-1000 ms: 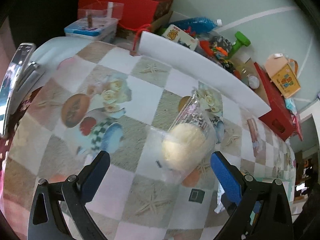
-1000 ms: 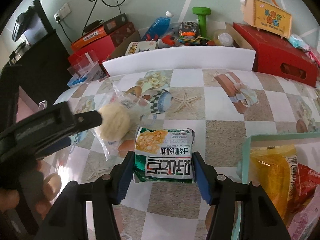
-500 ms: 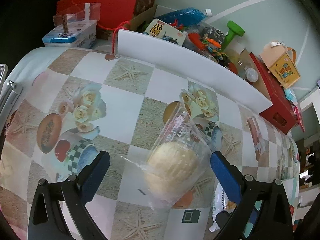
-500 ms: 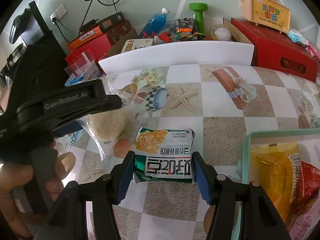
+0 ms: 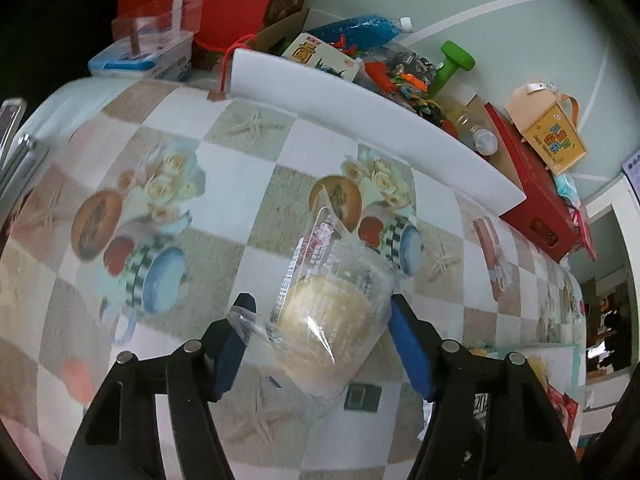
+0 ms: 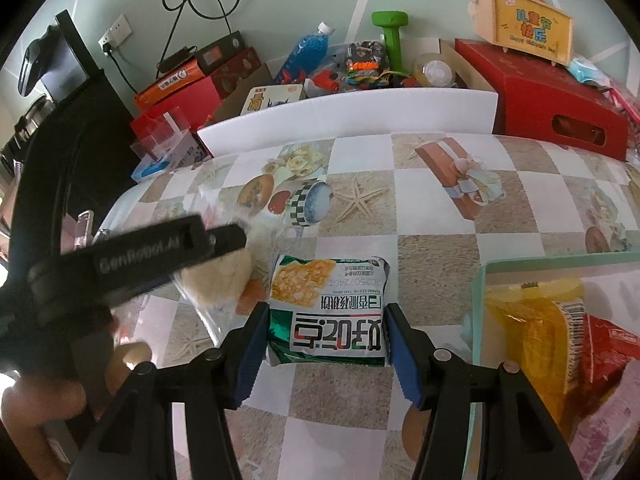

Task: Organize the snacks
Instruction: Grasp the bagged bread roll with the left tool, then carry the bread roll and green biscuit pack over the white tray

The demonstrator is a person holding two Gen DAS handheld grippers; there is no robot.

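Snacks, two of them, sit between our claws on the bench. We note the clear-wrapped round bun lying directly between the blue pads of our left claw. Its wrapper touches both pads: the crinkled near corner presses against the left pad and the bulging side meets the right pad. The claw looks closed in against the wrapper; whether the bun is lifted off the bench we cannot tell. The sealed far end of the wrapper points away from us, over a printed cup on the checkered cloth.

In the right wrist view, the green-and-white snack packet lies flat on the bench, its near half set between the pads of our right claw. Both pads touch the packet's sides, so we record it as gripped. The same bun shows just left of the packet, partly hidden under the black body of the left claw.

A teal-rimmed tray stands just right of the packet, holding a yellow bag and a red bag. A white foam board stands along the bench's far edge.
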